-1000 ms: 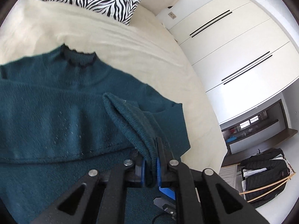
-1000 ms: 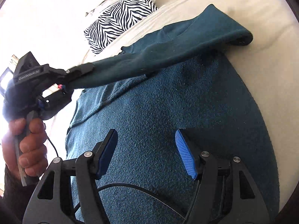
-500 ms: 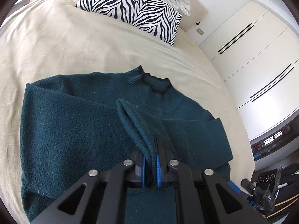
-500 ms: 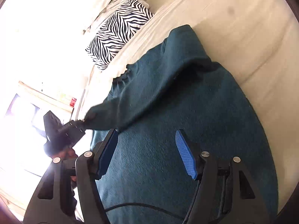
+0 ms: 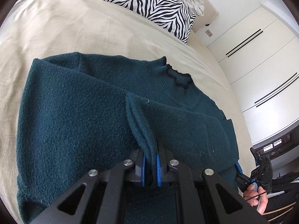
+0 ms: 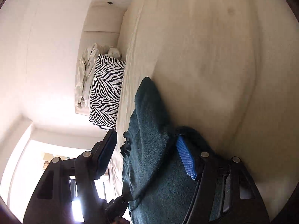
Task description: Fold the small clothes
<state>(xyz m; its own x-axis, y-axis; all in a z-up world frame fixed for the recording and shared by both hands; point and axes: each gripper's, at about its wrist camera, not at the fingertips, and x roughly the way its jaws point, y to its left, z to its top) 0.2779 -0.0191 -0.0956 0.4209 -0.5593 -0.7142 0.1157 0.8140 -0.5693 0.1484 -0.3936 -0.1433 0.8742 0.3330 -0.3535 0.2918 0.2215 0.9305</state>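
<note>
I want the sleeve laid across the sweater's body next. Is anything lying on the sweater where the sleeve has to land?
Nothing visible does. The left gripper is shut on the sleeve, and the sweater beneath lies bare on the bed. The right gripper is open at the sweater's edge, off to the side.

Home bedroom: beige bed fills mid-frame, zebra pillow top centre, white built-in wardrobe w/ black handles at right.
</note>
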